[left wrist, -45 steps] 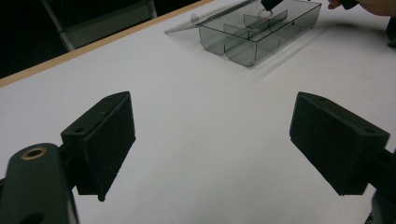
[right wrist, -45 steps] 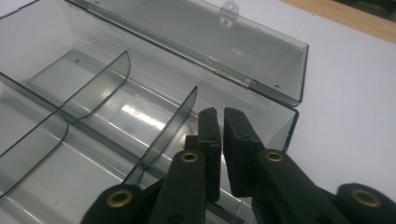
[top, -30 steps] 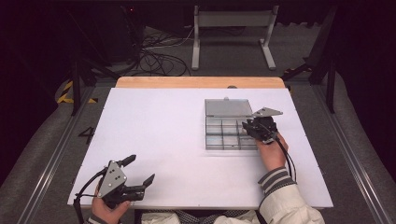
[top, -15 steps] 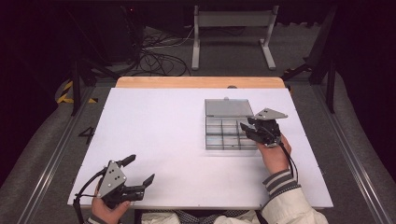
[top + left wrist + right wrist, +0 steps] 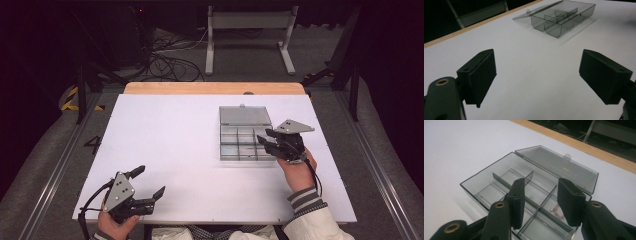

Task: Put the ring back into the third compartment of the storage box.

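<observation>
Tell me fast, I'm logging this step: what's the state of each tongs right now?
Left tongs: wide open, holding nothing, over bare table.
Right tongs: partly open, just been opening, holding nothing, above the compartment box.

Overhead cam fwd-down — claw cams near box [image 5: 245, 134]

Open white table, one box in your way on the right

Your left gripper [image 5: 145, 187] has bare table [image 5: 165, 140] ahead and to both sides. Your right gripper [image 5: 265, 140] hangs just above the clear divided box [image 5: 239, 142]: its thin dividers [image 5: 531, 202] cross below the jaws, and the opened lid [image 5: 244, 116] lies flat behind it, toward the wooden far edge [image 5: 215, 88].
</observation>
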